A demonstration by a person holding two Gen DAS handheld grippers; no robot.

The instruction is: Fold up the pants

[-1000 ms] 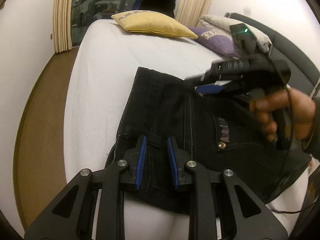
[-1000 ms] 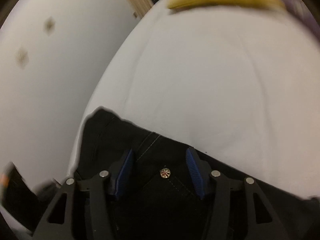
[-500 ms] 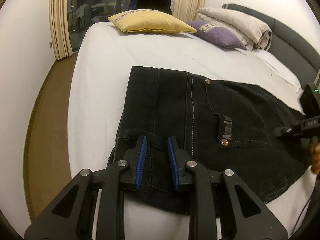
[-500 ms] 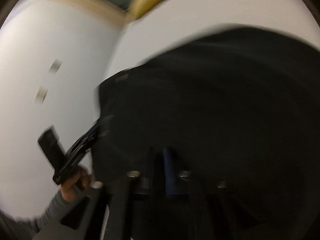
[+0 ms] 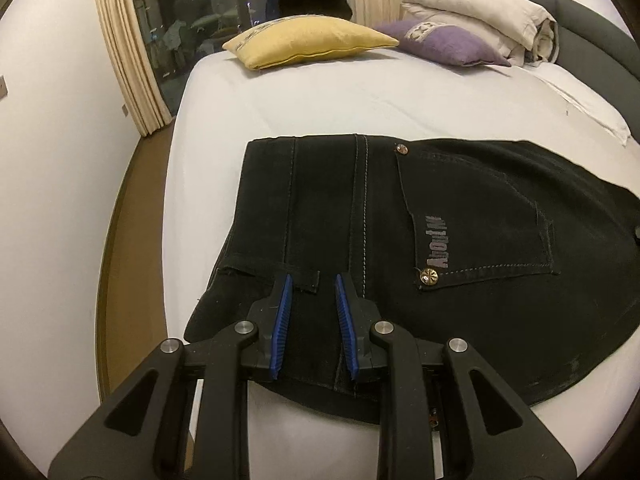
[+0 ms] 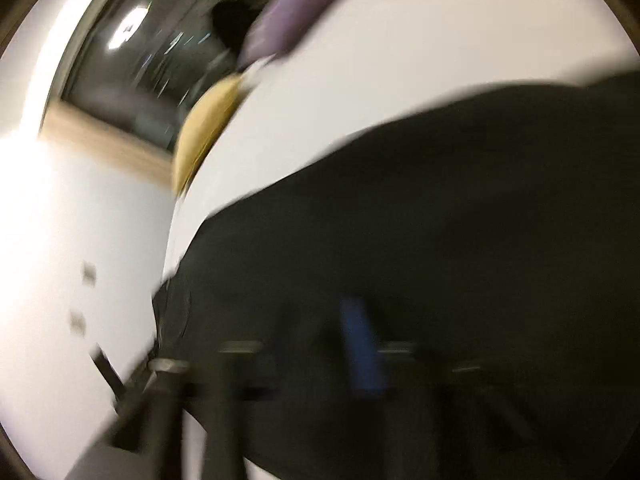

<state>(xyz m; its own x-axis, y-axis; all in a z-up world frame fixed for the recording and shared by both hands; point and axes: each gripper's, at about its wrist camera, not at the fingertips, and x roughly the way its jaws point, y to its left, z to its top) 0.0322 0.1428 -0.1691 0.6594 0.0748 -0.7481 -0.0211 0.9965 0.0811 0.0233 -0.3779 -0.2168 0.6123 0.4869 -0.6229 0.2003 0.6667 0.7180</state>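
**Mid-fold: waistband end pinned, far end next**

The black denim pants (image 5: 400,248) lie flat on the white bedsheet (image 5: 320,96), seat side up, with a stitched back pocket and two metal rivets showing. The waistband end sits nearest the left wrist camera and the rest of the garment runs off to the right of that view.

The left gripper (image 5: 312,300) stands over the near waistband edge, its blue-padded fingers (image 5: 280,312) set at a narrow gap with a strip of denim between them. Whether the pads actually pinch the cloth or only straddle it I cannot tell.

The right gripper (image 6: 360,344) appears only as a heavy blur over the dark fabric; one blue pad shows and no gap beside it, so its jaws read as fully closed, seemingly with nothing between them.

A yellow square cushion (image 5: 308,40), a purple cushion (image 5: 444,44) and a rolled cream duvet (image 5: 480,20) rest at the far side of the bed, well apart from the pants.

My judgement: one fold looks done and the garment is smoothed. The next move calls for the right gripper to open, take the far edge and carry it toward the waistband while the left keeps its end in place
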